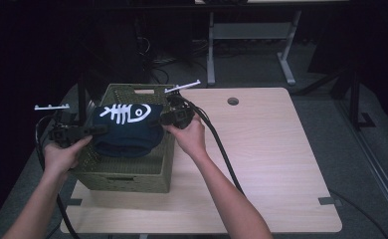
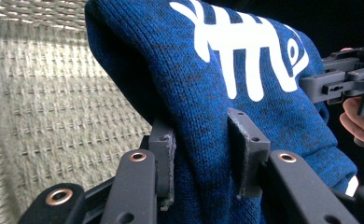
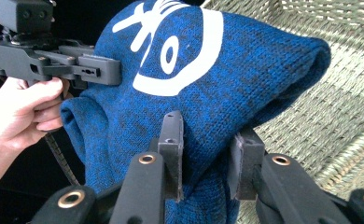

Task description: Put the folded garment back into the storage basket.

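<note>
Dark surroundings framed a light wooden desk (image 1: 261,164) with a round cable hole (image 1: 233,101) near its far edge. At the desk's left edge, running from the far-left corner most of the way toward the near edge, stood an olive woven basket (image 1: 127,175). A folded dark blue knitted sweater (image 1: 127,134) bearing a white fishbone print (image 1: 123,114) sat at the basket's opening, its bulk level with the rim and its lower folds inside the walls.

Left gripper (image 1: 90,131): held in the person's left hand (image 1: 62,154) at the basket's left rim. In the left gripper view its two pads pressed a thick fold of the sweater (image 2: 203,154) between them, clamped on the cloth, with the woven wall (image 2: 54,102) behind.

Right gripper (image 1: 164,119): held in the right hand (image 1: 189,137) at the basket's right rim, with its cable (image 1: 222,149) trailing across the desk toward the near edge. In the right gripper view its pads likewise pinched a fold of the sweater (image 3: 208,154), closed on the cloth, while the left gripper (image 3: 117,70) showed gripping the far side of the garment.
</note>
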A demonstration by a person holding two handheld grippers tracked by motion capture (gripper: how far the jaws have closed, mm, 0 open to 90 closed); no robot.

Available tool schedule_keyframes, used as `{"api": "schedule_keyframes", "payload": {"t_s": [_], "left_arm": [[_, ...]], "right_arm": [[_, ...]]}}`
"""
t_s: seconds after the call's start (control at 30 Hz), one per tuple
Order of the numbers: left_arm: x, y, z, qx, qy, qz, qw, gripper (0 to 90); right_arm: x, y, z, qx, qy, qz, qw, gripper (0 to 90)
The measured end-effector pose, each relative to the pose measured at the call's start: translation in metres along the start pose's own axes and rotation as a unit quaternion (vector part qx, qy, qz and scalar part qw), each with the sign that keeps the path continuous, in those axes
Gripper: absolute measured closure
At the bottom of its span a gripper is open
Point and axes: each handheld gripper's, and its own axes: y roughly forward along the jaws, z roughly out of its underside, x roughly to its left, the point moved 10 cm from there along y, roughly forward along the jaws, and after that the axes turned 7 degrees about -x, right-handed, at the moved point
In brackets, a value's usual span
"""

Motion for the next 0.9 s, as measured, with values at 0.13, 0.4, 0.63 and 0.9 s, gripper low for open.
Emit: {"api": "schedule_keyframes", "payload": {"t_s": [0.13,0.4,0.63,0.9], "left_arm": [[0.006,0.003,0.003,0.005,-0.001,-0.010,0.9999,64.7],[0.017,0.008,0.012,0.022,0.005,-0.031,0.9993,64.9],[0.027,0.011,0.017,0.032,0.002,-0.043,0.9985,65.1],[0.030,0.018,0.023,0.054,0.016,-0.060,0.9966,63.5]], "right_arm": [[-0.003,0.007,0.003,0.004,0.002,0.005,1.0000,70.3],[-0.010,0.019,0.011,0.017,-0.003,0.017,0.9997,70.2],[-0.014,0.029,0.018,0.023,0.002,0.012,0.9996,69.8],[-0.019,0.032,0.028,0.026,0.008,0.023,0.9994,68.5]]}}
